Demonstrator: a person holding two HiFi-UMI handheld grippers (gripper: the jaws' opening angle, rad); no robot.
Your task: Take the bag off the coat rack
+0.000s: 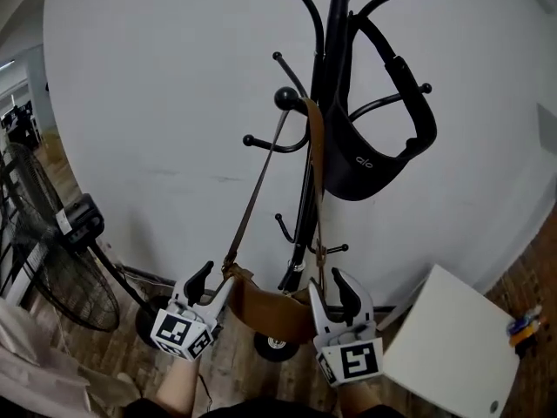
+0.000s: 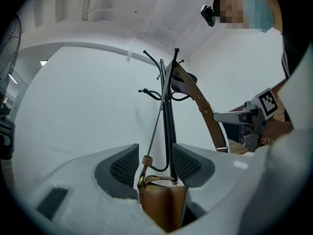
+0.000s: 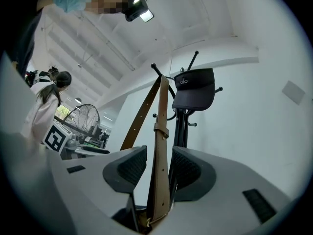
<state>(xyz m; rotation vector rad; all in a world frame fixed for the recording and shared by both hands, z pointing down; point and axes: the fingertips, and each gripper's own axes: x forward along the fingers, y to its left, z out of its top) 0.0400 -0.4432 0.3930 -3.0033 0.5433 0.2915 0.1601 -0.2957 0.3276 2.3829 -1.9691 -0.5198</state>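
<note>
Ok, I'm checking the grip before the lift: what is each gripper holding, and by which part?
Nothing looks clamped. The left gripper has one end of the bag between open jaws; the right gripper has its strap between open jaws.

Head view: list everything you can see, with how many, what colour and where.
coat rack: one, black, centre
bag: one, brown, hanging low from a rack hook by its strap
visor: one, black, on the rack's upper hooks
fan: one, black, far left
table: one, white, lower right
left gripper: one, white with black pads, open around the bag's end
right gripper: one, white with black pads, open around the strap
</note>
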